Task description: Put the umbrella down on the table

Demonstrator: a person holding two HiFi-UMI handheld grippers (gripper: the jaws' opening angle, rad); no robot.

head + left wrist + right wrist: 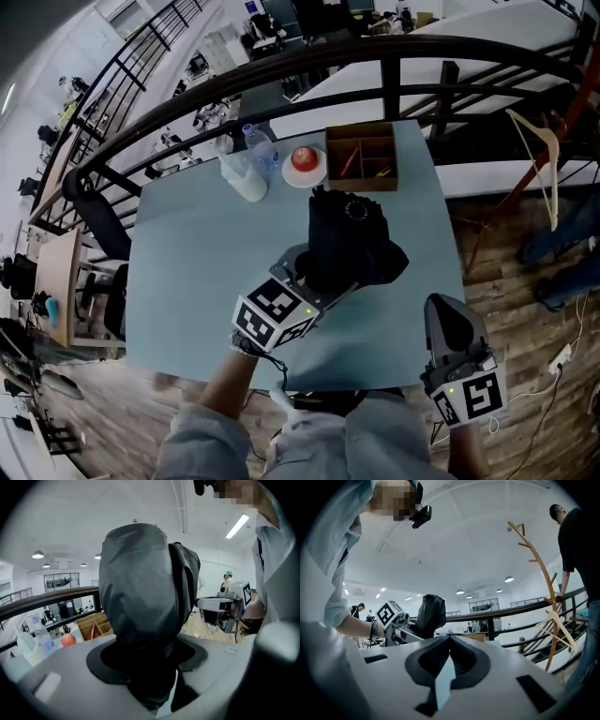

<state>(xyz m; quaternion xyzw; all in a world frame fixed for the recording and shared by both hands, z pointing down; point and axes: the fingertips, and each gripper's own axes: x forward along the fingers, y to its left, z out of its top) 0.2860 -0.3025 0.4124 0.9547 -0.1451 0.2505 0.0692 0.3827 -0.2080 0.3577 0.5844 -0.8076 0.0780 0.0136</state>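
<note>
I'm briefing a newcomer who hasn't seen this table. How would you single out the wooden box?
Find the pale blue table beside the dark railing. At its far edge, right of the white plate bearing a red fruit, sits the wooden box. It alone is brown and divided into compartments.

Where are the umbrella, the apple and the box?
umbrella (349, 239): head view, middle of its black fabric.
apple (302, 157): head view, its red top.
box (361, 128): head view, its far rim.
</note>
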